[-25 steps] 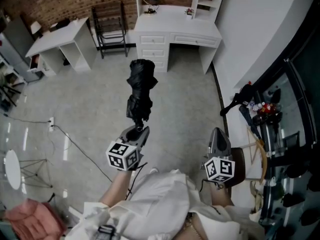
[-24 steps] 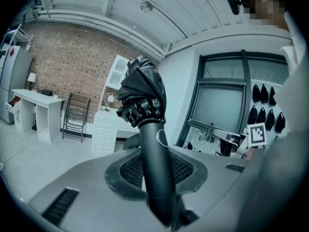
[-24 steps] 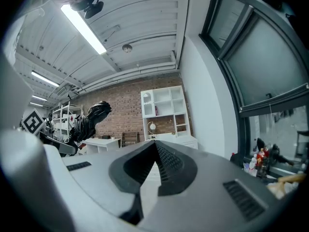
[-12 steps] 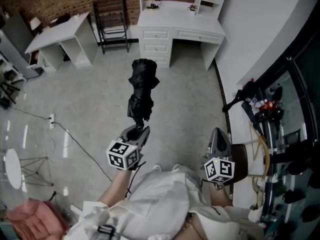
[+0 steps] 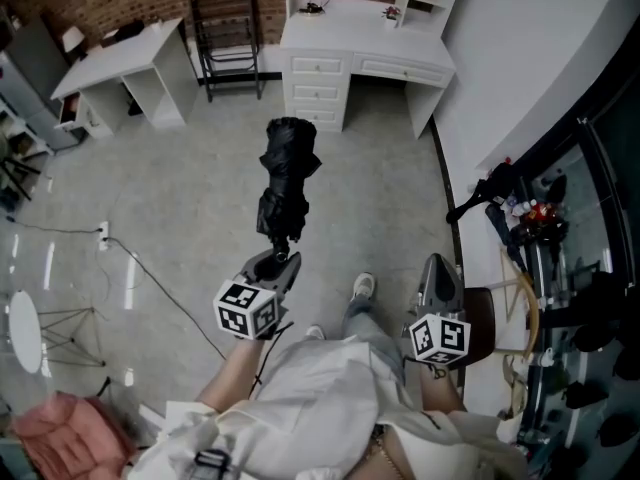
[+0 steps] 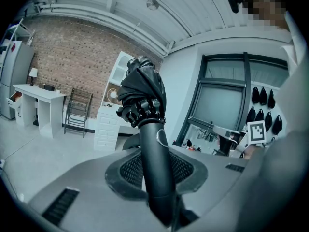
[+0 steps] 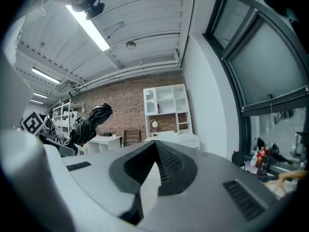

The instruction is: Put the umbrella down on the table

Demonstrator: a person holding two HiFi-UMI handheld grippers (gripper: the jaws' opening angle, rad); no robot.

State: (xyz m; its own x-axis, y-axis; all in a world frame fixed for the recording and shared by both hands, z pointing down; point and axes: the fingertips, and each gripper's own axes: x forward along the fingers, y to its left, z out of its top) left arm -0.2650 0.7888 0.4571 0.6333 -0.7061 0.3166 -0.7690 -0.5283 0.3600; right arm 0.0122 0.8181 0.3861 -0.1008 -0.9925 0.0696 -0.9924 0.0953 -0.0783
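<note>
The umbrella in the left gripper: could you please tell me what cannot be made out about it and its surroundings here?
- Umbrella handle end: in the left gripper view it vanishes between the closed jaws; in the head view the left gripper covers it.
- White dresser: head view, the top edge cuts off its shelves.
- Small items at the right edge: head view, too small to identify.

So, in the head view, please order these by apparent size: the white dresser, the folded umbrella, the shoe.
1. white dresser
2. folded umbrella, which is nearer the camera, so it looks enlarged
3. shoe, clearly smallest
</note>
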